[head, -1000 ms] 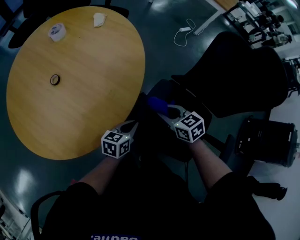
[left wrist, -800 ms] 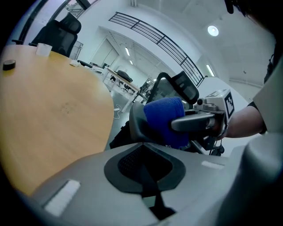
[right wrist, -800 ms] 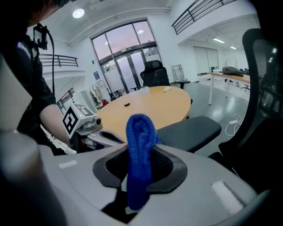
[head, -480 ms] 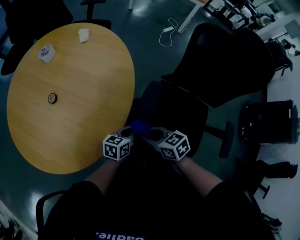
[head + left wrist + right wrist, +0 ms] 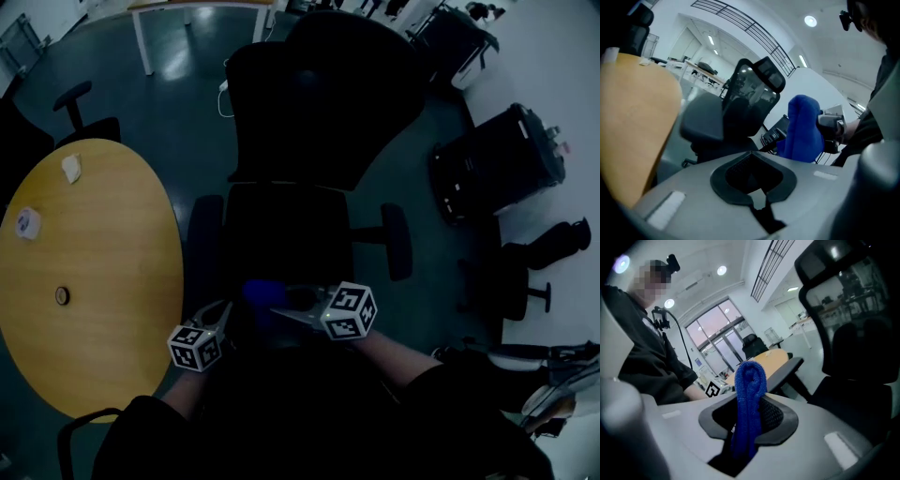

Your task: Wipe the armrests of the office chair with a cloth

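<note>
The black office chair (image 5: 286,230) faces me, with its left armrest (image 5: 204,246) and right armrest (image 5: 397,242) on either side of the seat. A blue cloth (image 5: 262,292) hangs just before the seat's front edge, and my right gripper (image 5: 279,309) is shut on it. In the right gripper view the cloth (image 5: 749,399) stands folded between the jaws of the right gripper (image 5: 745,439), with an armrest (image 5: 787,369) behind it. My left gripper (image 5: 223,317) is shut and empty beside the cloth. In the left gripper view the left gripper (image 5: 759,199) shows the cloth (image 5: 802,129) to its right and an armrest (image 5: 701,123) ahead.
A round wooden table (image 5: 94,309) lies close on the left, bearing a tape roll (image 5: 28,223), a crumpled white scrap (image 5: 71,167) and a small ring (image 5: 62,295). Black cases (image 5: 497,159) stand at the right. Another chair (image 5: 80,108) is at the far left.
The view has swung right, so the chair now sits straight ahead and the table has slid to the left. Both grippers stay close together, the right one still holding the cloth.
</note>
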The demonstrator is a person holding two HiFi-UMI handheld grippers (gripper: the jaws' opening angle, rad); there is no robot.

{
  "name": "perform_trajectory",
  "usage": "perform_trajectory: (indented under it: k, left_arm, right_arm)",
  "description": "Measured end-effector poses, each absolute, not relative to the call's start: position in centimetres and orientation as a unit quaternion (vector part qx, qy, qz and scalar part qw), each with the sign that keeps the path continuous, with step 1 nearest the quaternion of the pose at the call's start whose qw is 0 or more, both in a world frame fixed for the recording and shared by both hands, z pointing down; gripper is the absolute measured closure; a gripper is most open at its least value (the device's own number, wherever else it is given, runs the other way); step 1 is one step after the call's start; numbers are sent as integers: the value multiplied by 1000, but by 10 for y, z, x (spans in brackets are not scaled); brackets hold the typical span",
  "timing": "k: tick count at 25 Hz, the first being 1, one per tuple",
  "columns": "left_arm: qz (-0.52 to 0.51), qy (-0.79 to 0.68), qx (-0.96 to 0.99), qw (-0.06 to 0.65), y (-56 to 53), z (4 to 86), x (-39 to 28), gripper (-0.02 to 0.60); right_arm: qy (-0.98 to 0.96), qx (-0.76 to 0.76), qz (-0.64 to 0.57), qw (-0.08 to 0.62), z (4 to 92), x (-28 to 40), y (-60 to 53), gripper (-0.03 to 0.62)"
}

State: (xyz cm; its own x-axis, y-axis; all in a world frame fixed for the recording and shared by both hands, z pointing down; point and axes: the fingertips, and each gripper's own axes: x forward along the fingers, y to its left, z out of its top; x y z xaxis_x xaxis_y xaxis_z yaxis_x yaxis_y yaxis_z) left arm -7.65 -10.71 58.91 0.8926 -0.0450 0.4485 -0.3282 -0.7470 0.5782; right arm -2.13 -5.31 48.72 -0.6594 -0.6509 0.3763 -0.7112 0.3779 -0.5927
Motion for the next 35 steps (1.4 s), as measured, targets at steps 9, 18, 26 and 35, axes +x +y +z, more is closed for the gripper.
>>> perform_trajectory:
  k: [9,18,26,35]
  left_arm:
    - [220,3,932,289,19,572,117,569]
    - [243,46,904,350,152,594,271,569]
    - [255,22,900,354,172,603,286,569]
    - [251,23,899,357,181,606,298,569]
  right_arm:
    - [-727,621,293,18,446,325,50,491]
    - [-757,577,252,178,497,485,36,491]
    - [-790,481,214,314,546,477,-6,491]
    - [-801,368,152,448,579,450,-23,491]
